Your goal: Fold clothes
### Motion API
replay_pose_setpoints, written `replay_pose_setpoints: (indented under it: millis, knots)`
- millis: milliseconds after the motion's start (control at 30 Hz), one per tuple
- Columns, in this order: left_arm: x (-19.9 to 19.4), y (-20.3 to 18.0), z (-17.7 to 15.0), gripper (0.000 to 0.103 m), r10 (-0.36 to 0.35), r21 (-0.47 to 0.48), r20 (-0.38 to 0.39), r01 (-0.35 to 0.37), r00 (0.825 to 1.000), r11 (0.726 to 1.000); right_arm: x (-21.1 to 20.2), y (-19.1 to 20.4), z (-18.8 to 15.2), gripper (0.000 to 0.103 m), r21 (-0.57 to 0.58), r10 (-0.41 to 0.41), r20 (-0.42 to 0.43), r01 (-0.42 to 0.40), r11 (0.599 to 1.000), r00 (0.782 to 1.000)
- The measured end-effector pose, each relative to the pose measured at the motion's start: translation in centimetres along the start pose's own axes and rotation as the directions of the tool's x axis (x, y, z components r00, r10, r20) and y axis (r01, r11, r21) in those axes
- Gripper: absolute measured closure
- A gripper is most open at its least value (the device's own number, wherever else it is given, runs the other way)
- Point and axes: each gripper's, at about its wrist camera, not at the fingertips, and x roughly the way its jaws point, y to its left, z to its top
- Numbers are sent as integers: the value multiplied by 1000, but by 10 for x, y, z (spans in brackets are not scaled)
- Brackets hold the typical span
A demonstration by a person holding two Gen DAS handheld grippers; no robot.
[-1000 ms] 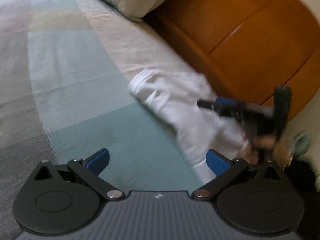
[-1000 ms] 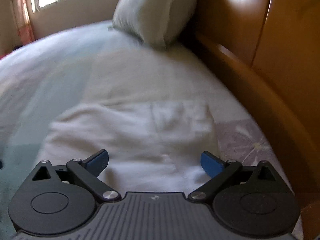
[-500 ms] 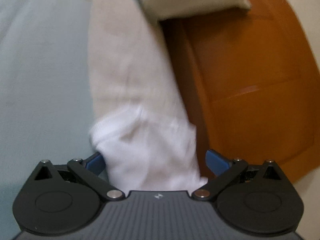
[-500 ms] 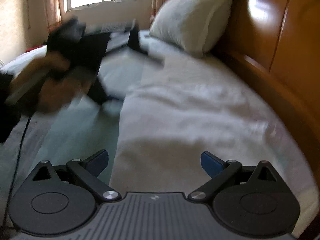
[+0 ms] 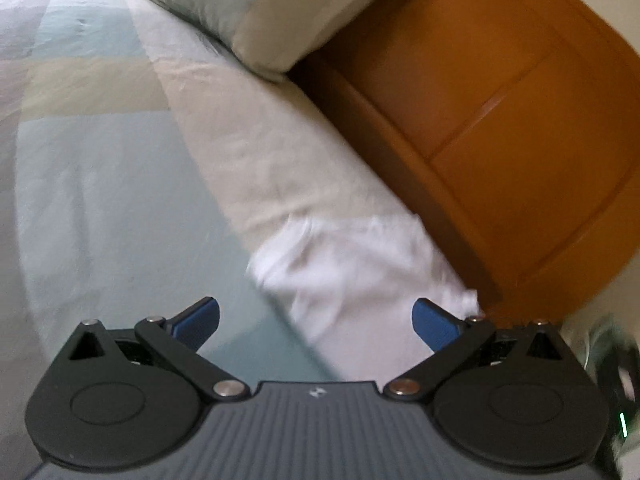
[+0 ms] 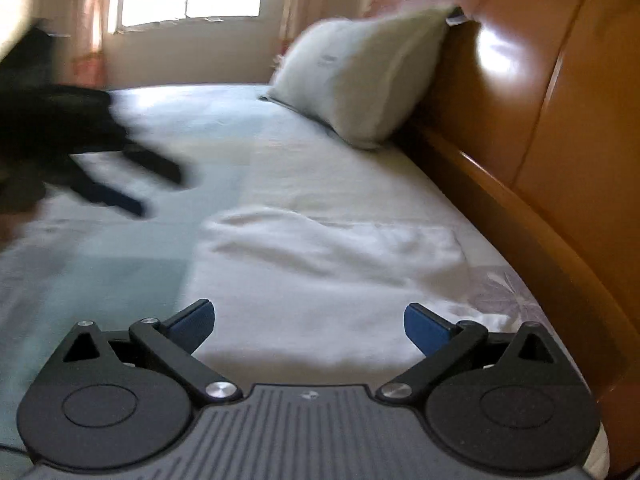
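We hold both grippers, left gripper (image 5: 316,322) and right gripper (image 6: 307,322), jaws spread and empty, over a white garment (image 6: 332,256) lying folded on the bed (image 6: 280,152), seemingly nearly done.

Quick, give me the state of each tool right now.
Left tool: open, holding nothing, above the white garment.
Right tool: open, holding nothing, over the same garment.

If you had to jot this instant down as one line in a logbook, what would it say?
stage: fold clothes, between grasps | left gripper: open, empty | right gripper: open, empty | white garment: on bed beside headboard, untouched
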Motion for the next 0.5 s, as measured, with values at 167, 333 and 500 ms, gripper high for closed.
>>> replay_pose_setpoints:
  millis: [167,333,500]
  knots:
    - [-11,-10,-26,1,42,163,-62,-31,997,986,-18,-37,-15,0,146,16,25,-20,989,1000]
    - [-15,-28,-40,1,52,273,-64,-33,997,961,-19,-62,-12,0,196,65,88,-81,977,994]
    - [-30,-30,-51,1,138,328,-26,-122,990,937,-1,-68,-1,0,137,73,-50,-66,988,996]
